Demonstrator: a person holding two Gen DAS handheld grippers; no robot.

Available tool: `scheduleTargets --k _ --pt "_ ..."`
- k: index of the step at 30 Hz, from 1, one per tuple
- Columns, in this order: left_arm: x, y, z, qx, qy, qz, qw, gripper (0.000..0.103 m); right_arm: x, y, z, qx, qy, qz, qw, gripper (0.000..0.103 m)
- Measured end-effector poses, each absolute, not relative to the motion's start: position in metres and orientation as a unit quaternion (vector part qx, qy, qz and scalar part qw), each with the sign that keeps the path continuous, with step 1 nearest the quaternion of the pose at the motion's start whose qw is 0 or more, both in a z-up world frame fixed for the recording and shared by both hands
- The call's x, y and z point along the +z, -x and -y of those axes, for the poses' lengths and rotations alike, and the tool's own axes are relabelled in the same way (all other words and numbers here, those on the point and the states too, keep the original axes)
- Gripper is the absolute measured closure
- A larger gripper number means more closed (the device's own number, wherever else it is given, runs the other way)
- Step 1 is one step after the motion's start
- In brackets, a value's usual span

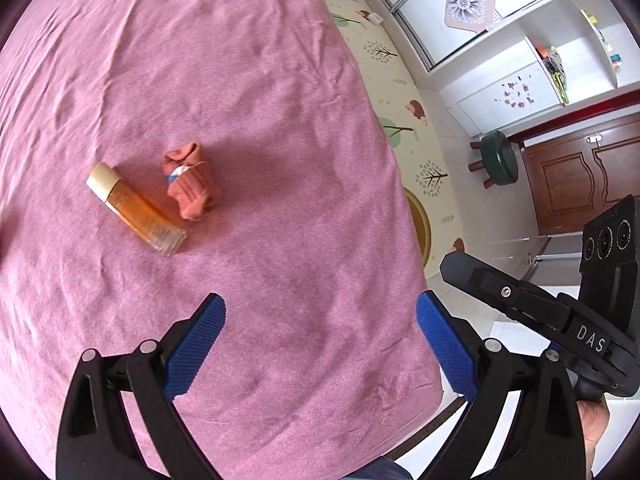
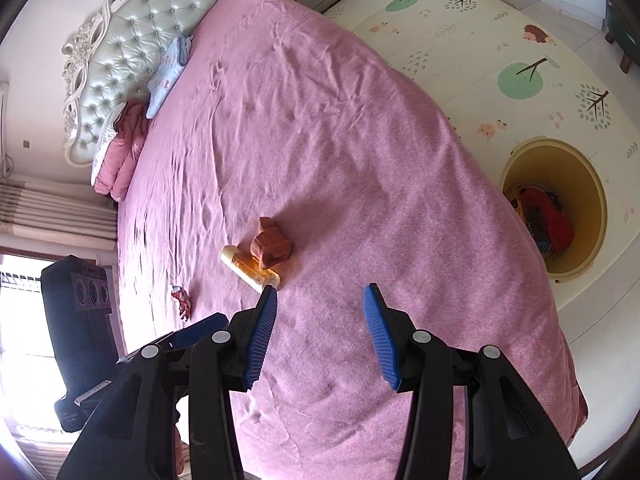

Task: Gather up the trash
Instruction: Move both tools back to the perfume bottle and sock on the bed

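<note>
Both grippers, left [image 1: 320, 316] and right [image 2: 320, 306], released, nothing between jaws, above pink bedspread [image 1: 240, 80]; amber plastic bottle [image 1: 138, 210] touches rolled orange sock [image 1: 192, 182]; yellow round bin [image 2: 592, 184] on floor.

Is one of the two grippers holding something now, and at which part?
Nothing is held. The left gripper and the right gripper are both open and empty above the pink bedspread.

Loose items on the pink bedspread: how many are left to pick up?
3. An amber bottle mid-bed, a rolled orange sock touching it, and a small crumpled wrapper nearer the window side. More may be hidden behind the grippers.
</note>
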State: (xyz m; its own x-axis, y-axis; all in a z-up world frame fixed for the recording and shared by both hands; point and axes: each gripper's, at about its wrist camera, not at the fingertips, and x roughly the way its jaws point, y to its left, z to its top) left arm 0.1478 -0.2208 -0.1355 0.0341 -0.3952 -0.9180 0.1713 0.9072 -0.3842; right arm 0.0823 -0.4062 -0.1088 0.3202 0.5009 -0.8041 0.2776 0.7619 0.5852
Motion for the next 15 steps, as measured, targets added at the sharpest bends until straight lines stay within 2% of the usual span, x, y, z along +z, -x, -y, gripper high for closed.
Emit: scheduleTargets --k 9,11,12,15 --pt "-0.147 -0.145 0.151 -0.143 0.133 -0.669 0.717 0.007 -0.115 -0.102 0.347 0.118 -0.287 -0.612 0.727 0.057" --pt "-0.152 -0.147 0.138 -0.131 0.145 -0.671 0.715 0.007 -0.119 -0.108 0.338 0.122 -0.285 -0.620 0.721 0.055" --pt "-0.154 -0.149 0.132 -0.125 0.151 -0.673 0.714 0.007 -0.121 -0.111 0.335 0.124 -0.284 -0.622 0.719 0.051" --pt "-0.163 -0.155 0.117 -0.107 0.168 -0.676 0.709 0.007 -0.127 -0.121 0.325 0.126 -0.279 -0.629 0.715 0.049"
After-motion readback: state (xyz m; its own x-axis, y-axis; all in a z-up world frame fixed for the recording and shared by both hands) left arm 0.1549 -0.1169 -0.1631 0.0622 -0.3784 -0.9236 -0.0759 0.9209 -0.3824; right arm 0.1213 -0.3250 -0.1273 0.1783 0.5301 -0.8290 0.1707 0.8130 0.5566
